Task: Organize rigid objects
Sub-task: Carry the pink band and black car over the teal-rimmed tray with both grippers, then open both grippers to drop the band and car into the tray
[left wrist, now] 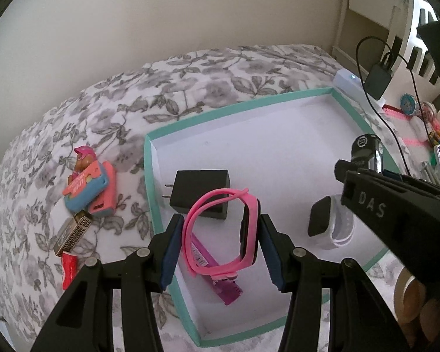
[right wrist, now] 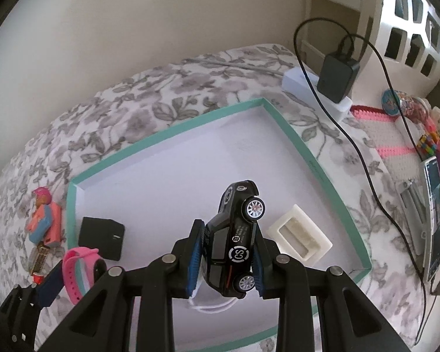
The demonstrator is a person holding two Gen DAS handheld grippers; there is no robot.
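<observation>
Both tools hang over a shallow teal-rimmed box (left wrist: 148, 176) that lies on a bed with a grey floral cover (left wrist: 190, 82). The left tool (left wrist: 220, 249) grips a pink smartwatch (left wrist: 220, 234) by its looped band and dark face, the blue pads pressed to either side, holding it above the near left part of the box. The right tool (right wrist: 227, 259) is clamped tight on a black toy car (right wrist: 234, 234) marked "CS", nose tilted up and wheels facing right, over the middle of the box. On the white floor of the box lie a black plug adapter (left wrist: 201, 193), a purple band (left wrist: 220, 281) under the pink watch, a white-banded smartwatch (left wrist: 328, 223) and a cream rectangular frame (right wrist: 300, 240). Just outside the box's left wall, on the cover, rest a pink-capped toy figure (left wrist: 86, 176), a patterned lighter (left wrist: 73, 231) and a small red piece (left wrist: 69, 270). Beyond the far right corner a black charger (right wrist: 337, 77) sits plugged into a white power strip (right wrist: 296, 80).
</observation>
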